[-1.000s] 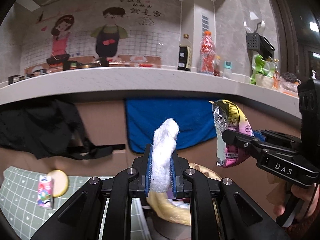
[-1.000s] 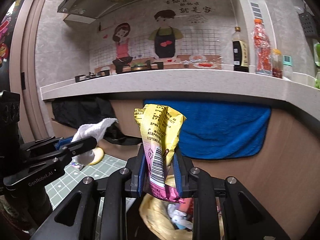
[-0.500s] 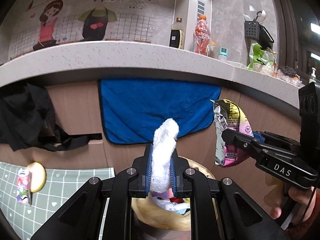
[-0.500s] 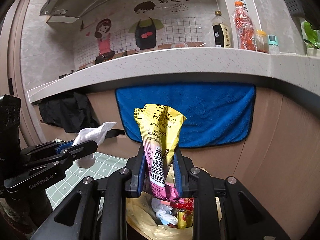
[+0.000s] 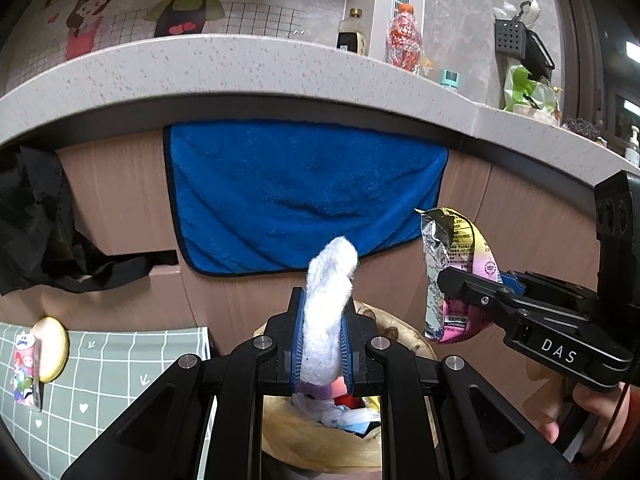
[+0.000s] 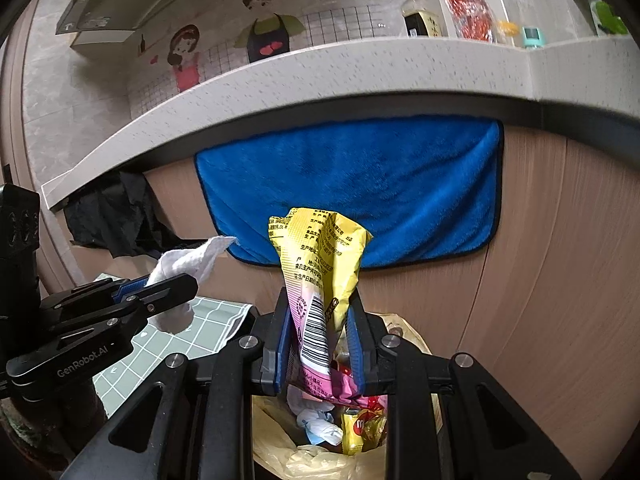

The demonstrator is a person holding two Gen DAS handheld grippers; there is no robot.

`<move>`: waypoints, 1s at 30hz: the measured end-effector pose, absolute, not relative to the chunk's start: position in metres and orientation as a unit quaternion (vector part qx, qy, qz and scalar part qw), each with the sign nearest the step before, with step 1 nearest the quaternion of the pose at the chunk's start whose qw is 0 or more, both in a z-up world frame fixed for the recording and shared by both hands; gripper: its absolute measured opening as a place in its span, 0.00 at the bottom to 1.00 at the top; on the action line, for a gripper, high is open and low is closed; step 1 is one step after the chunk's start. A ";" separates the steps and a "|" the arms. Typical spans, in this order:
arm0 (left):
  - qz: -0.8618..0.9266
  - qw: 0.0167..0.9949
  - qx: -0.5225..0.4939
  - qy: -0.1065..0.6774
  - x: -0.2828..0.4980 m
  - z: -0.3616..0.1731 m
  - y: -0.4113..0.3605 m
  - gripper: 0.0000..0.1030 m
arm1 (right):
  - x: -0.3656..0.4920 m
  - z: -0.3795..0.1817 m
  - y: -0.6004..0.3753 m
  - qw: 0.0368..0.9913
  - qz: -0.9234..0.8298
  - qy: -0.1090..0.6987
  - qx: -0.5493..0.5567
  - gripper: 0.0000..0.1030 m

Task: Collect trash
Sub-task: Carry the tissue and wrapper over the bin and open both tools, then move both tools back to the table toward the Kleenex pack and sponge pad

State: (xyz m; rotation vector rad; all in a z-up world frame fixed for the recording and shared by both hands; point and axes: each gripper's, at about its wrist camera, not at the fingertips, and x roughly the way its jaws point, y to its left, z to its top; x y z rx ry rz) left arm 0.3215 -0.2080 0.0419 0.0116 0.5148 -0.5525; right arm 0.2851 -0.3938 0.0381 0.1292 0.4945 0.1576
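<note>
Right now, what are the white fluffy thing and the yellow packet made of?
The white wad looks like soft tissue or cotton: matte, fuzzy edges, crumpled. The snack wrapper looks like thin plastic film, glossy and printed; the left view shows a silvery foil-like lining.

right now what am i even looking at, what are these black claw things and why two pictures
These are two hand-held grippers, not a robot: a person carries one in each hand, and you can see fingers on a handle at the lower right of the left view. Each gripper has a wide-angle camera looking forward along its two fingers, so each picture is one gripper's own view, with the other gripper showing at the side.

The left gripper is shut on a wad of white tissue. The right gripper is shut on a crumpled yellow and pink snack wrapper.

Below both sits a trash bin with a yellowish bag, already holding rubbish. Behind it a blue towel hangs from the kitchen counter, and a green checked mat lies to the left with a small packet on it.
</note>
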 end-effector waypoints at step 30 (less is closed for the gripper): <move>-0.222 0.920 -0.021 0.321 0.364 0.008 -0.088 0.57 | 0.309 -0.002 -0.391 0.941 0.040 0.308 0.134 0.48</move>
